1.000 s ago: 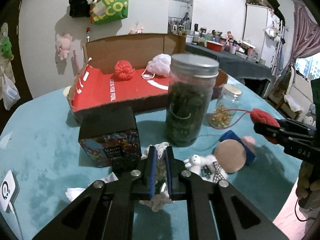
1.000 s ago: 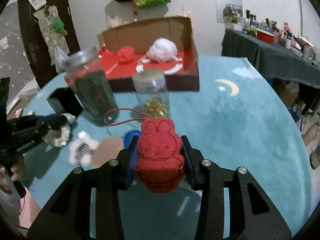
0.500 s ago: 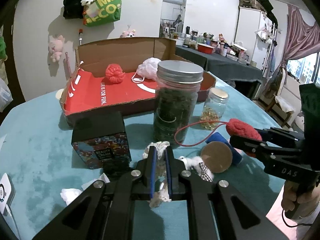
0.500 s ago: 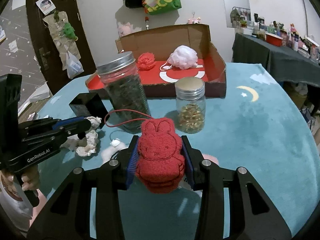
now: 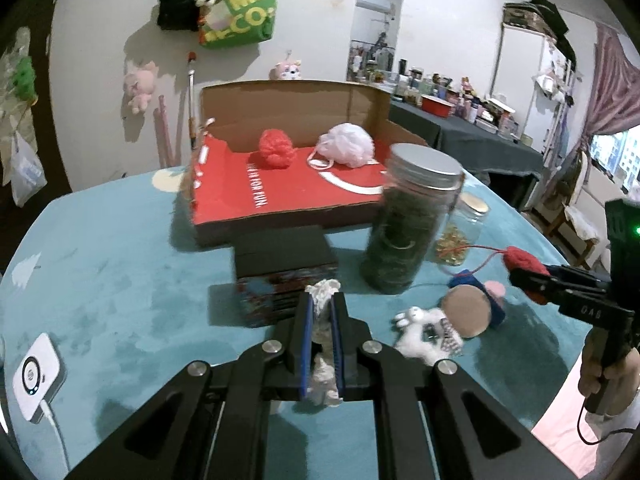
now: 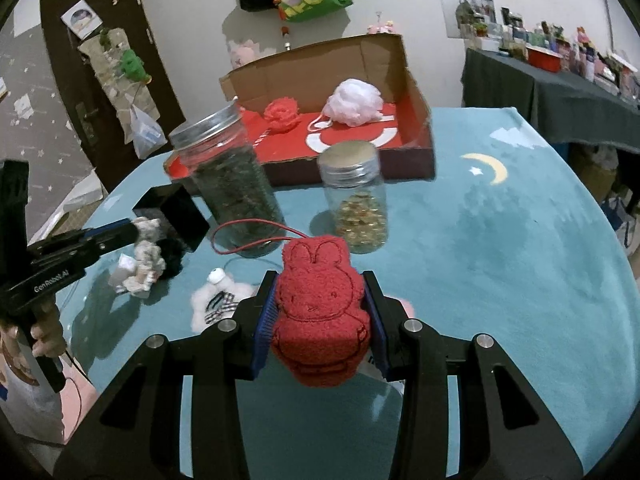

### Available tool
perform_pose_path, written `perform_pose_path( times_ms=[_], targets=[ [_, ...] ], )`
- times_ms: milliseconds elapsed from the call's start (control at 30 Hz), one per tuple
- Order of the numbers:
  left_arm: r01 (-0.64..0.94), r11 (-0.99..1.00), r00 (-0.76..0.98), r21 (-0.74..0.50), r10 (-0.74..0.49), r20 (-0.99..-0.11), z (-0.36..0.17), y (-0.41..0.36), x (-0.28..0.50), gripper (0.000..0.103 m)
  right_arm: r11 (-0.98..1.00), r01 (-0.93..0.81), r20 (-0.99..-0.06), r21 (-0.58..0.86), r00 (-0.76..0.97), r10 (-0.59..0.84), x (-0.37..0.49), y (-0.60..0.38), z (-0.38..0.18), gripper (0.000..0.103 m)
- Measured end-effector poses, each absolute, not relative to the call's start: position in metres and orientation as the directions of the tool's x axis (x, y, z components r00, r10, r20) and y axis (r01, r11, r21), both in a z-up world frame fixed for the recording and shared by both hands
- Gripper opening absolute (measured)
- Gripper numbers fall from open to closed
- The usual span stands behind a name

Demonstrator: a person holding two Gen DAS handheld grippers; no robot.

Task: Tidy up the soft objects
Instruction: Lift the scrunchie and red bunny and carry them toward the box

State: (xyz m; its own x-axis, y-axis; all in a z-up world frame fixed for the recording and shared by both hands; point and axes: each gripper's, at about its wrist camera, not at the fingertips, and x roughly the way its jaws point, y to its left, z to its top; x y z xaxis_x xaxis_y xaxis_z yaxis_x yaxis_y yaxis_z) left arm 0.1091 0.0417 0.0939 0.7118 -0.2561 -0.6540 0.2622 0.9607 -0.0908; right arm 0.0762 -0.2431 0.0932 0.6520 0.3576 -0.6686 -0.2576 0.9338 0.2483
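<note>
The left claw (image 5: 320,320) is clamped on a cream lace scrunchie (image 5: 323,300) above the tabletop (image 5: 120,280). The right claw (image 6: 320,300) grips a red bunny plush (image 6: 320,308) over the tabletop's near edge, before the cardboard box (image 6: 416,80).

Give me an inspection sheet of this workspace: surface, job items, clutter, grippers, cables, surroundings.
Surface: teal tablecloth with a moon print.
Job's things: cardboard box holds a red yarn ball and a white bath pouf; white bunny plush and round powder puff lie on the cloth.
Clutter: tall jar of dark leaves, small jar of golden bits, black gift box.
Grippers: left gripper shut on a cream lace scrunchie; right gripper shut on a red bunny plush.
Cables: red loop cord on the bunny plush; white charger puck with lead.
Surroundings: green tote on wall; cluttered side table.
</note>
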Motion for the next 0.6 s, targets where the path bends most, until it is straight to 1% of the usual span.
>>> perform_pose_path(
  times_ms=[333, 500, 600],
  targets=[
    [0.201, 0.972, 0.710, -0.118, -0.228, -0.666, 0.101, 0.085, 0.116, 0.009, 0.954, -0.185, -0.696, 0.236, 0.653, 0.299, 0.084, -0.275, 0.091, 0.038],
    [0.184, 0.982, 0.735, -0.042, -0.166, -0.657, 0.106, 0.087, 0.117, 0.009, 0.956, -0.165, -0.697, 0.243, 0.656, 0.290, 0.089, -0.284, 0.091, 0.038],
    [0.190, 0.981, 0.715, -0.025, -0.156, -0.682, 0.100, 0.094, 0.125, 0.009, 0.962, -0.166, -0.702, 0.215, 0.659, 0.270, 0.092, -0.285, 0.090, 0.038]
  ],
)
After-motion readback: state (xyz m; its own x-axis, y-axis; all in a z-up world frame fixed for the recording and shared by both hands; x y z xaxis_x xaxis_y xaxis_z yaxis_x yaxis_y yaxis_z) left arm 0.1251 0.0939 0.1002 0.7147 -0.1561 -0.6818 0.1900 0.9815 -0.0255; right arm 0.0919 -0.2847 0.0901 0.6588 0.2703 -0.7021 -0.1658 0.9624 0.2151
